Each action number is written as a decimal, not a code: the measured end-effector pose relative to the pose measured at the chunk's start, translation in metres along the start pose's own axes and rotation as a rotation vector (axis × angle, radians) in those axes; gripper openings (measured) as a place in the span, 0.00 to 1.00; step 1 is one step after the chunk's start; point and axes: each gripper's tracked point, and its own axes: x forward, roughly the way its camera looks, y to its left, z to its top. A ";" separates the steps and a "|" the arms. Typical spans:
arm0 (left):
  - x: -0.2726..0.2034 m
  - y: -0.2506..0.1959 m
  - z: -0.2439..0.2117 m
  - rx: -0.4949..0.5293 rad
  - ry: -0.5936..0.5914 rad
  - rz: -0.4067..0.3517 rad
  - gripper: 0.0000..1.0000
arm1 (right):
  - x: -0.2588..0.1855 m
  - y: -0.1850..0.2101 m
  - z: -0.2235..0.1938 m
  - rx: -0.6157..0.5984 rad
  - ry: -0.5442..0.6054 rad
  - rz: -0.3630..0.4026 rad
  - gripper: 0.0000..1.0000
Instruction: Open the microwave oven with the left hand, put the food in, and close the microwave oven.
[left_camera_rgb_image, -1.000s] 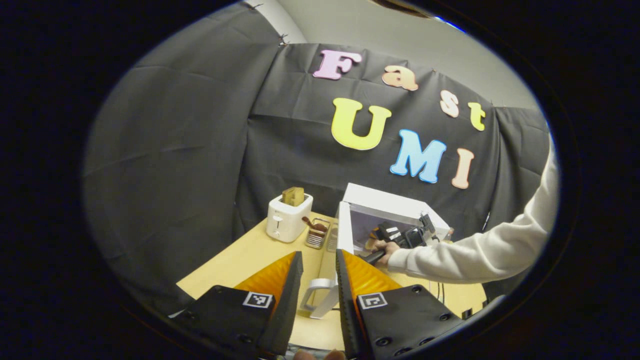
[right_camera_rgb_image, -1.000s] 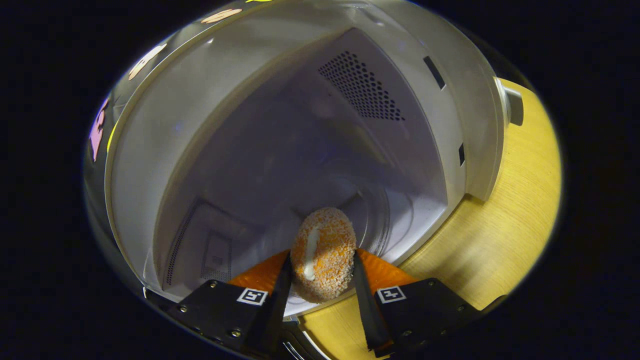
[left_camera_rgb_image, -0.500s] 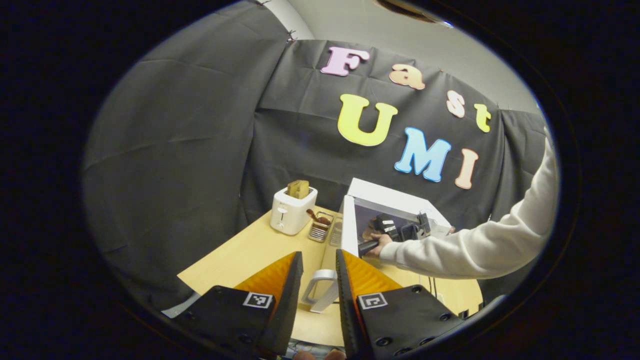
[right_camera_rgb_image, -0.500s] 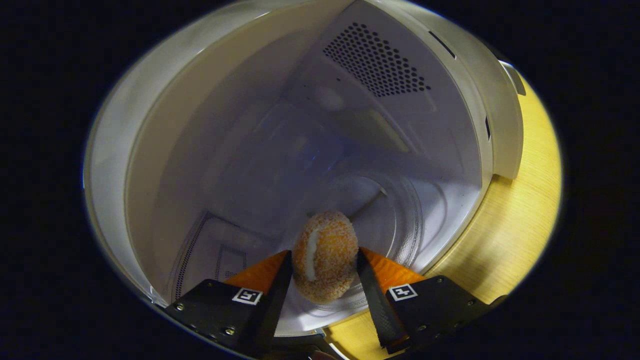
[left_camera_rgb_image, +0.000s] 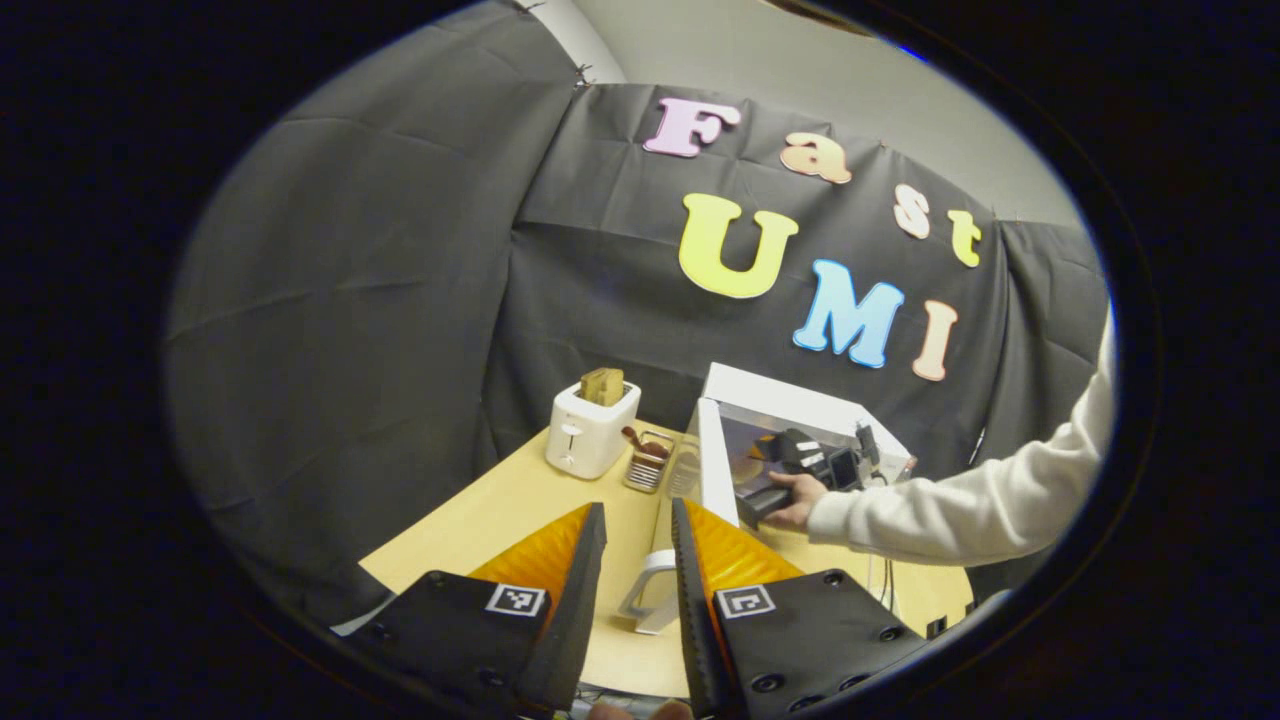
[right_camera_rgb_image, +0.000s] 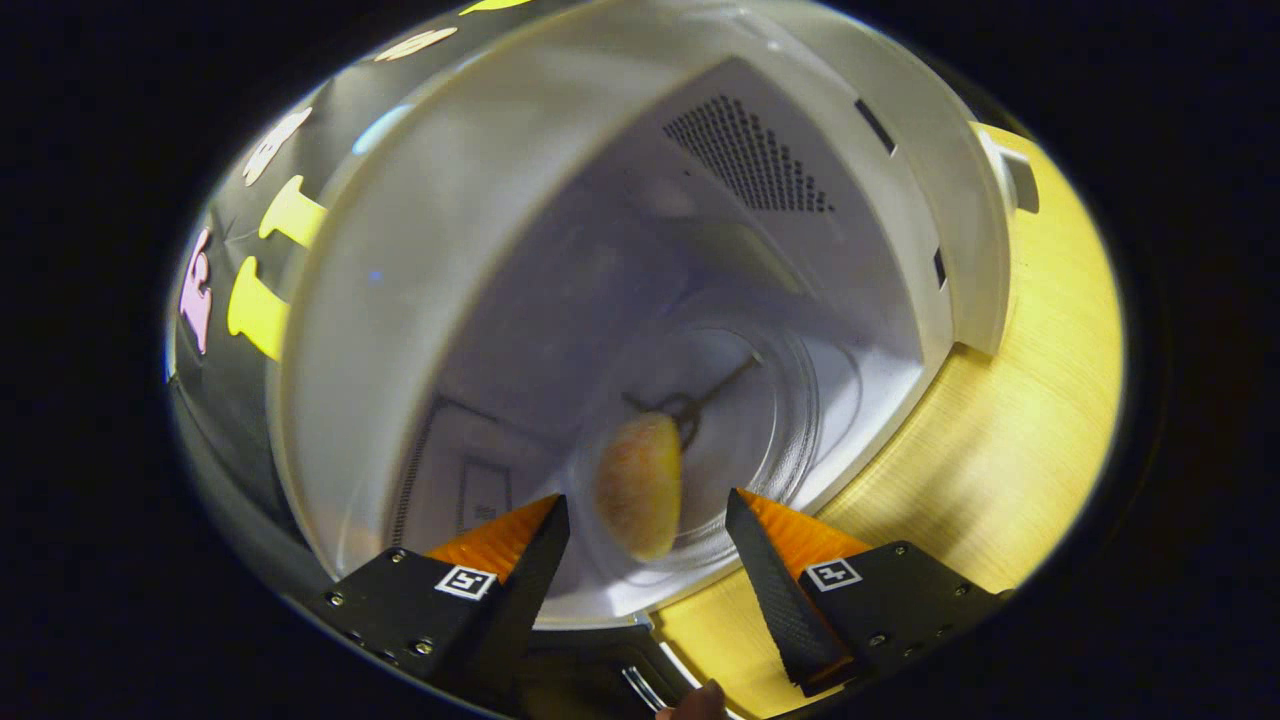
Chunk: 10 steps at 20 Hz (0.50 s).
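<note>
Food (right_camera_rgb_image: 640, 485) blurred, inside microwave (right_camera_rgb_image: 900, 210), claw (right_camera_rgb_image: 645, 535) apart

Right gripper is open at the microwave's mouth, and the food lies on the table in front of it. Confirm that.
Not quite. The right gripper is open at the microwave's mouth, but the food is not on the table: the right gripper view shows it inside the microwave, on the glass turntable, free of both fingers.
</note>
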 end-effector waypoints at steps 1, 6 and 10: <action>0.005 0.001 -0.001 -0.008 0.000 -0.012 0.48 | -0.014 -0.002 0.000 -0.006 0.012 0.007 0.96; 0.034 0.019 -0.024 0.005 0.033 -0.052 0.55 | -0.081 -0.021 0.005 -0.018 0.049 0.028 0.96; 0.052 0.021 -0.061 0.059 0.100 -0.101 0.41 | -0.147 -0.044 0.006 -0.089 0.108 0.074 0.96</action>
